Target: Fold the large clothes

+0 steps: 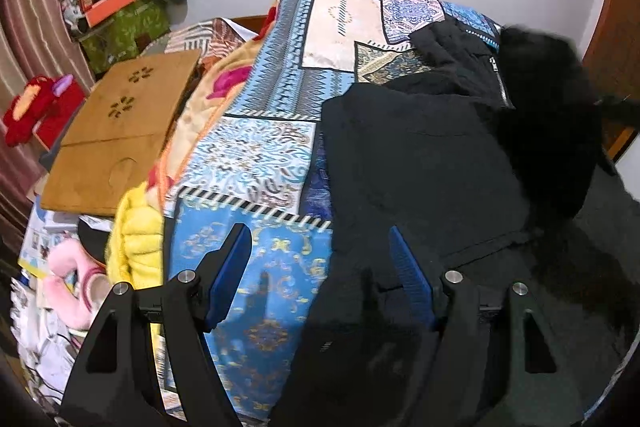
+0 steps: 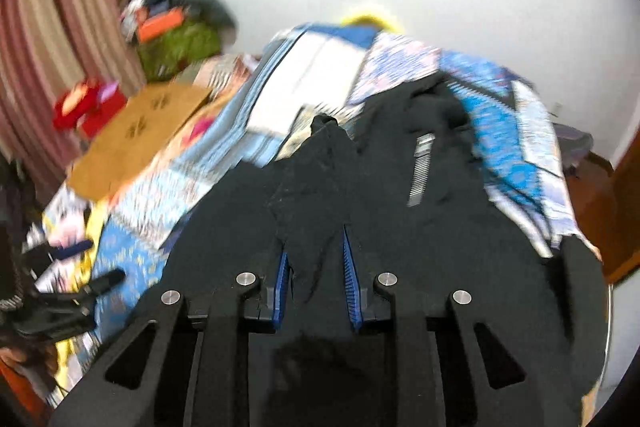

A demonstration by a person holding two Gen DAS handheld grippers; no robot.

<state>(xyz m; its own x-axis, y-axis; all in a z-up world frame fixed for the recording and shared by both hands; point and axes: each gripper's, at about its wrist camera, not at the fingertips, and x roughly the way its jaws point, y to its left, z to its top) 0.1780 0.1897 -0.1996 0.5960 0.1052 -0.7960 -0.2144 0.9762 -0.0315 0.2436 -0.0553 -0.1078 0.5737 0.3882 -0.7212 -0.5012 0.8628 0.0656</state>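
Note:
A large black jacket (image 1: 420, 155) with a fur-trimmed hood (image 1: 548, 107) and a silver zipper (image 1: 502, 83) lies on a blue patterned bedspread (image 1: 260, 147). My left gripper (image 1: 320, 247) is open and empty, hovering above the jacket's left edge. In the right wrist view my right gripper (image 2: 314, 259) is shut on a fold of the black jacket (image 2: 320, 179) and holds it lifted above the rest of the garment. That view is blurred by motion. The zipper (image 2: 420, 171) shows there too.
A brown cardboard box (image 1: 120, 131) lies on the left of the bed beside a yellow and pink blanket (image 1: 136, 239). Cluttered items and a green bundle (image 1: 124, 31) stand by the striped curtain. A wooden door (image 1: 612, 39) is at right. The left gripper (image 2: 80, 291) shows at lower left.

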